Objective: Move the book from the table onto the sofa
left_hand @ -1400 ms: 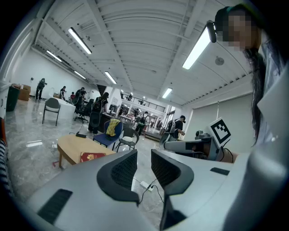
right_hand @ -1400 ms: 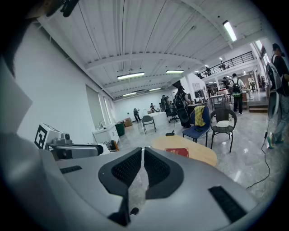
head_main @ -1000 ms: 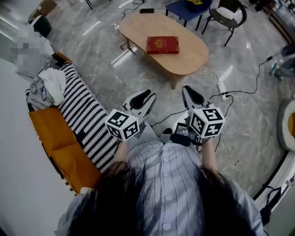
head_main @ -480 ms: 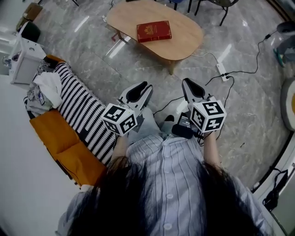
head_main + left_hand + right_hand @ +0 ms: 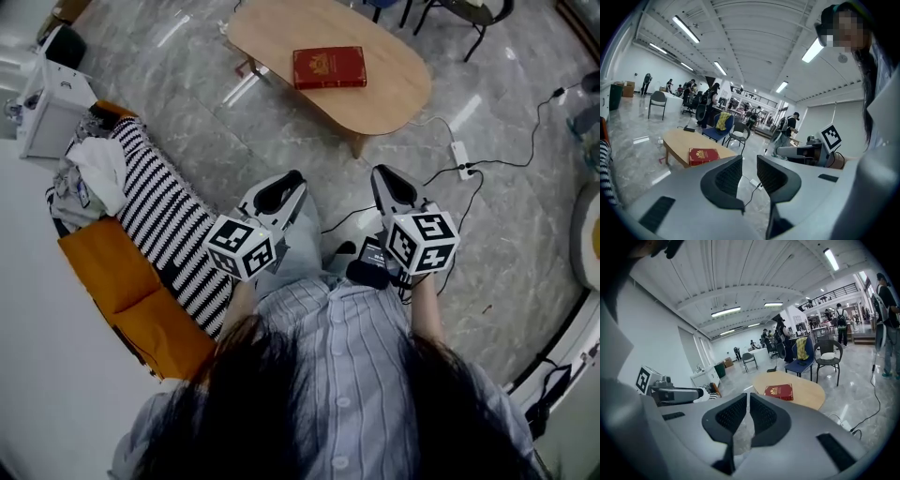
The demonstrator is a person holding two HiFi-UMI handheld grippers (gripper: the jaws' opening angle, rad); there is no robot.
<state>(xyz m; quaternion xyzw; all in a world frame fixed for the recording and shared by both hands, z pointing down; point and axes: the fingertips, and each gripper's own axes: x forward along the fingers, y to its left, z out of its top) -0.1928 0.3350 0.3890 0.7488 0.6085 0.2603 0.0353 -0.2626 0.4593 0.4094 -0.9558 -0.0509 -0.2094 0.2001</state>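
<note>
A red book (image 5: pixel 328 67) lies flat on the oval wooden table (image 5: pixel 394 98), far ahead of both grippers; it also shows as the red book (image 5: pixel 704 155) and the red book (image 5: pixel 779 391). The sofa (image 5: pixel 173 234), with a black-and-white striped cover and orange cushions, runs along the left. My left gripper (image 5: pixel 292 180) and right gripper (image 5: pixel 382 176) are held side by side in front of the person's body, pointing toward the table. Both are shut with nothing between the jaws: left gripper (image 5: pixel 749 161), right gripper (image 5: pixel 748 397).
A heap of clothes (image 5: pixel 94 173) and a white box (image 5: pixel 52 112) sit at the sofa's far end. A power strip (image 5: pixel 459 155) with cables lies on the marble floor right of the table. Chairs (image 5: pixel 827 357) stand beyond the table. Several people are far off in the hall.
Both grippers have sunk a little and edged toward the table, still shut and empty. The book has not moved on the table.
</note>
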